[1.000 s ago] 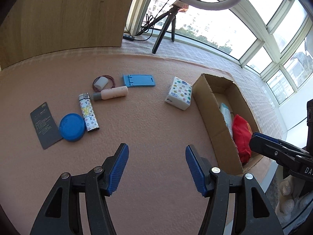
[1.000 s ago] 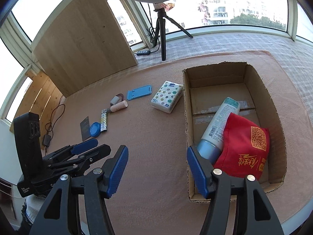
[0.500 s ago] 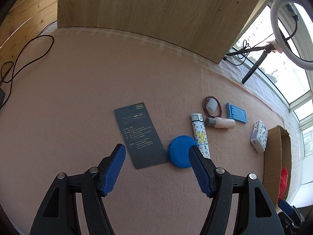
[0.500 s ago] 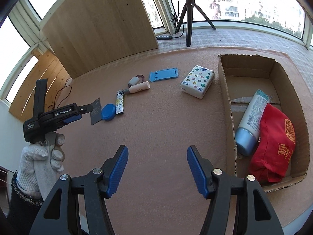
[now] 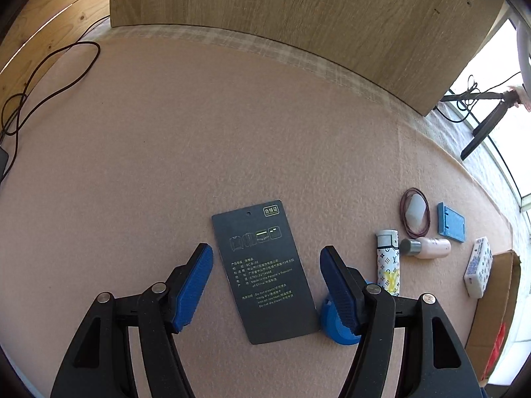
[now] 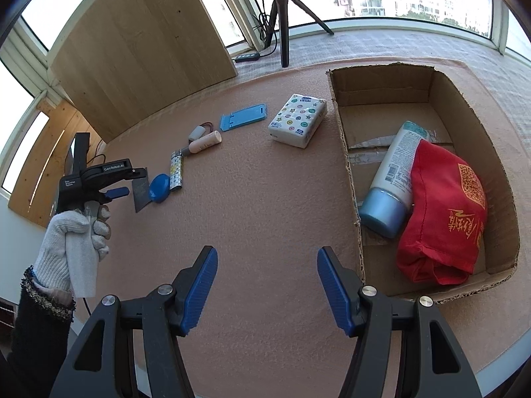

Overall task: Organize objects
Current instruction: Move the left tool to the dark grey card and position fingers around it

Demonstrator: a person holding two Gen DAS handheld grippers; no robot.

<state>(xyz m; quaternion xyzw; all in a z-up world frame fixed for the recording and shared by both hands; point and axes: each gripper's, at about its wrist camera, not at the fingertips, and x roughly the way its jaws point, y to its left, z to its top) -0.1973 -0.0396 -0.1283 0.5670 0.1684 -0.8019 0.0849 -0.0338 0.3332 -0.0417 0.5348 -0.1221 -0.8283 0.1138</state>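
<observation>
We hold the left hand-held gripper [image 5: 265, 285] above the dark card [image 5: 264, 272], which lies flat on the surface [image 5: 166, 149]. Its jaws have just been opening and stand apart on both sides of the card without touching it, probably to take it next. The right hand-held gripper [image 6: 267, 285] waits apart and empty beside the cardboard box [image 6: 351, 172], where the bottle [image 6: 395, 175] and red bag [image 6: 444, 212] already lie.

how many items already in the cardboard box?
2 visible: a lotion tube lying along the left wall of the box, a red pouch overlapping its right side. More may be underneath.
</observation>
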